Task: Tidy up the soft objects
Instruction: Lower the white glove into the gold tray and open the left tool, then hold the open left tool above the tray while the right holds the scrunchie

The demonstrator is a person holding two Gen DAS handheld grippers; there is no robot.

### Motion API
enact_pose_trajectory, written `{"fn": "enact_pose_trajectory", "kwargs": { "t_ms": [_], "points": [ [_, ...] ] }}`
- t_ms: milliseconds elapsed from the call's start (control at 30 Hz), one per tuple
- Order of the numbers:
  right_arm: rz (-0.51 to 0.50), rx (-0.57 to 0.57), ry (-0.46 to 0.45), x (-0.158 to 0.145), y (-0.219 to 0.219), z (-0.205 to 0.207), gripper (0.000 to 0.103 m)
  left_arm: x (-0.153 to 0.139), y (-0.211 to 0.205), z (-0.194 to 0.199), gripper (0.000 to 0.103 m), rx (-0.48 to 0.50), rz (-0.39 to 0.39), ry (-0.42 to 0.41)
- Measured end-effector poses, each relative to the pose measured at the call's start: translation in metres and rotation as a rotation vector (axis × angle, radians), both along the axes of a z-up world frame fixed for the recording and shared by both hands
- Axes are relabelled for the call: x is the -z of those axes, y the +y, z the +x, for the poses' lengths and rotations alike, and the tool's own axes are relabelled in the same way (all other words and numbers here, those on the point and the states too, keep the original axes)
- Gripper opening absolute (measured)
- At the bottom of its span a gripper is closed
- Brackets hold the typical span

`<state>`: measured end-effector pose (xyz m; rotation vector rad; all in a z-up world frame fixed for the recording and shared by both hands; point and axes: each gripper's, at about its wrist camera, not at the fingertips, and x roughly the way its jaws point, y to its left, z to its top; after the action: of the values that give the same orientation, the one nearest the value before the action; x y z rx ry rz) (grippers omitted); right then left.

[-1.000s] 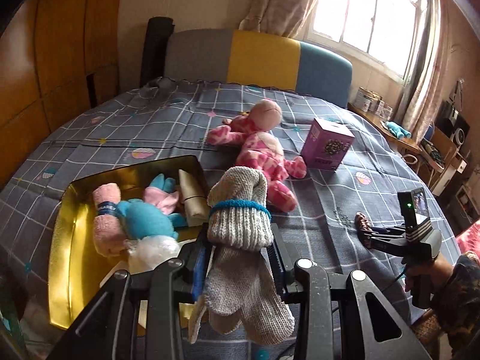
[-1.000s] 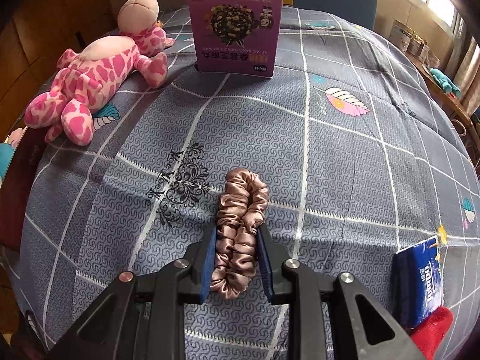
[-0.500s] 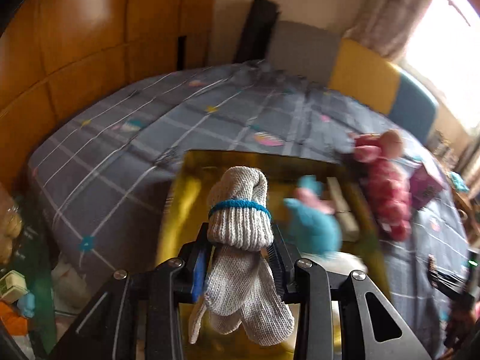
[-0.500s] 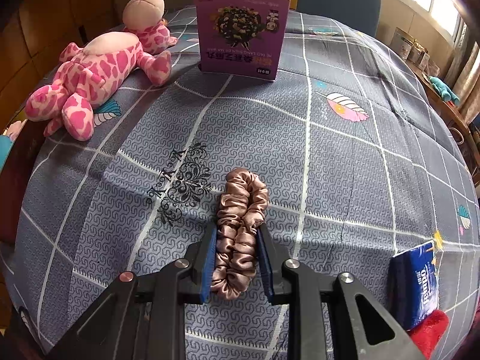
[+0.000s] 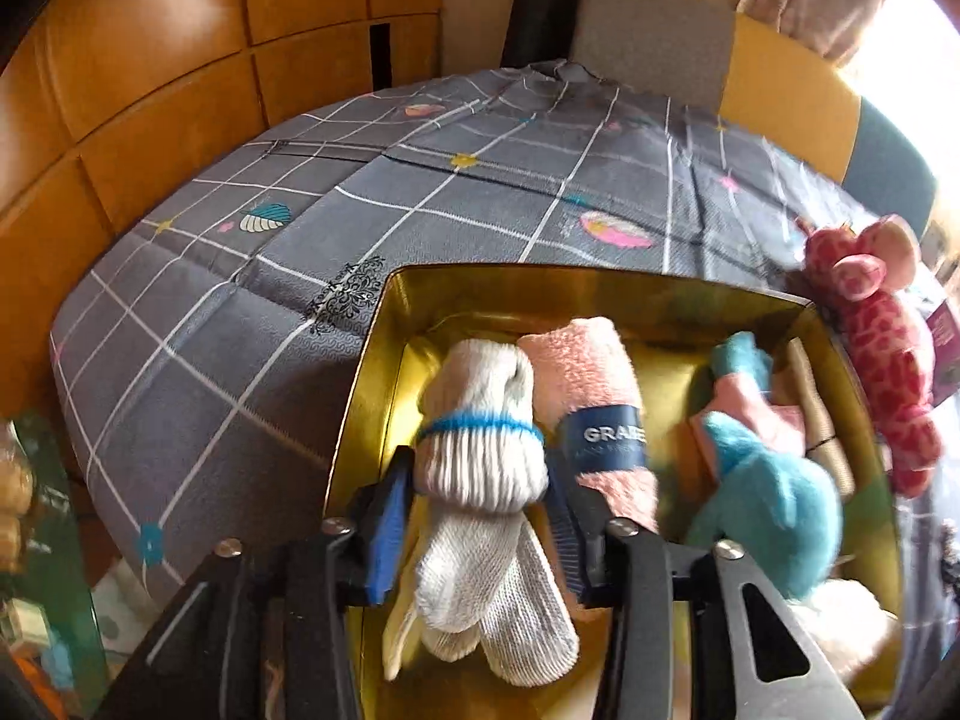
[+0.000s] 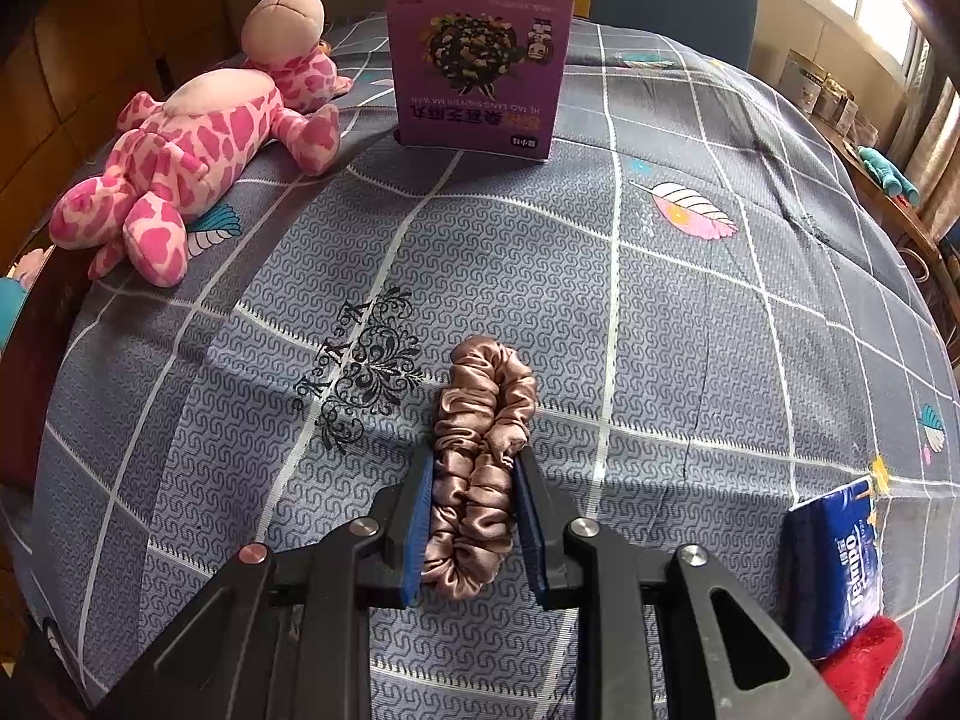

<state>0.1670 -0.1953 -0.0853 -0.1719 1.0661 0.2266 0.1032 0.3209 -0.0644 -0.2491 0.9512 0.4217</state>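
A rolled white sock bundle [image 5: 480, 450] is clamped in the left gripper [image 5: 480, 516], low centre of frame, over the gold tin [image 5: 372, 372] beside a pink towel roll [image 5: 594, 384]. Release is judged next. A satin scrunchie [image 6: 480, 468] is clamped in the right gripper [image 6: 471, 534] above the bed [image 6: 660, 312].

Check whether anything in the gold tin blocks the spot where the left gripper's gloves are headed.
Nothing visible does. The left gripper holds the knit gloves over the gold tin's left end; the pink towel roll lies beside them, the blue plush farther right.
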Motion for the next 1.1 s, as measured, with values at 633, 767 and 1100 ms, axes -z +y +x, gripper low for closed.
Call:
{"fn": "enact_pose_trajectory", "kwargs": {
  "t_ms": [633,767,1100],
  "points": [
    [-0.036,-0.008,-0.018,0.0,0.003,-0.003,0.025,-0.07,-0.076,-0.071,0.056,0.035,0.063,-0.214],
    [-0.048,-0.013,-0.025,-0.001,0.004,-0.004,0.025,-0.076,-0.095,-0.08,0.056,0.067,0.052,-0.224],
    [-0.067,-0.017,-0.038,-0.001,0.006,-0.007,0.025,-0.07,-0.123,-0.092,0.057,0.103,0.066,-0.213]
  ]
}}
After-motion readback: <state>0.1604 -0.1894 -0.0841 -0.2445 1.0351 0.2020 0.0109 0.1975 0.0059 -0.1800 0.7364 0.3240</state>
